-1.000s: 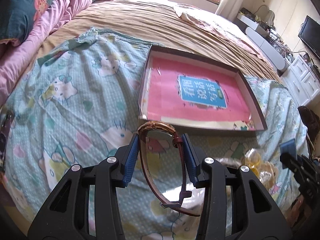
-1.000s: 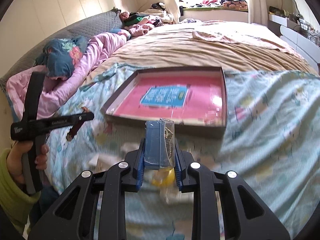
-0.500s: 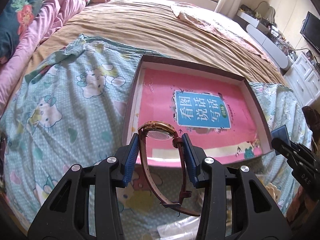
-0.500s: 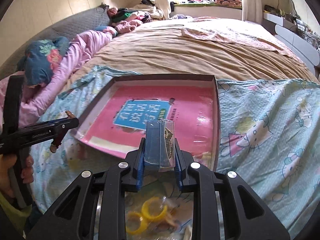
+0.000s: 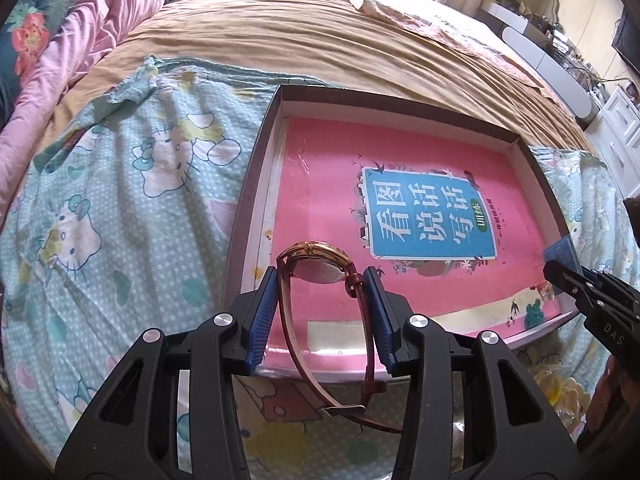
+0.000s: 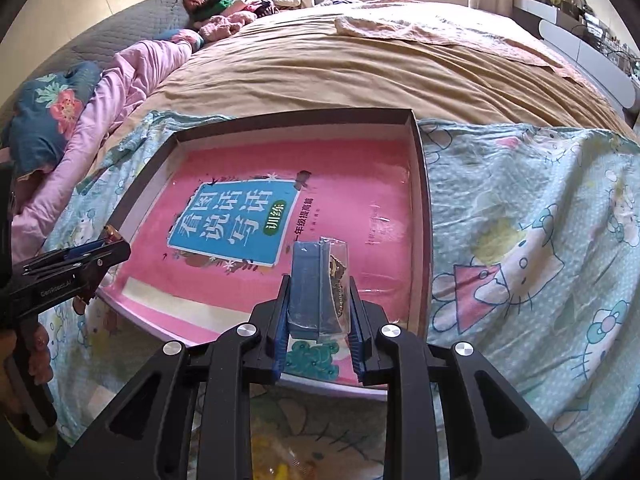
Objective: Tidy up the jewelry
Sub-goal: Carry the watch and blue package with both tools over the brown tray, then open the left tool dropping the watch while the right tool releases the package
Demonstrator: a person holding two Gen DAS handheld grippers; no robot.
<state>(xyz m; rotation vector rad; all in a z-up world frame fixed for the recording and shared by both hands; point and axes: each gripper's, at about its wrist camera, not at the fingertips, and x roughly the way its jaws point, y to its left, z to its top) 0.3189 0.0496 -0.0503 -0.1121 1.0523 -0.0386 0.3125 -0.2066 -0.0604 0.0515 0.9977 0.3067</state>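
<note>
My left gripper [image 5: 320, 292] is shut on a wristwatch [image 5: 316, 264] with a gold case and a brown-red leather strap; the strap loops back between the fingers. It hangs over the near left corner of a shallow dark-rimmed box [image 5: 256, 184] lined with a pink booklet [image 5: 400, 208]. My right gripper [image 6: 320, 292] is shut on a small clear bag [image 6: 334, 280] holding a blue card and a gold chain. It hovers over the box's near right part [image 6: 424, 208]. Each gripper shows at the edge of the other's view: the right one [image 5: 560, 272] and the left one [image 6: 108, 244].
The box rests on a light blue cartoon-print cloth [image 5: 120, 200] spread over a tan bed cover [image 5: 320, 32]. Pink bedding [image 6: 132, 76] lies at the left. A clear bag with yellow rings [image 5: 560, 392] lies near the front edge. White furniture [image 5: 616, 120] stands to the right.
Both grippers have come forward and lower over the box, keeping hold of the watch and the bag. The box now looks larger and nearer in both views.
</note>
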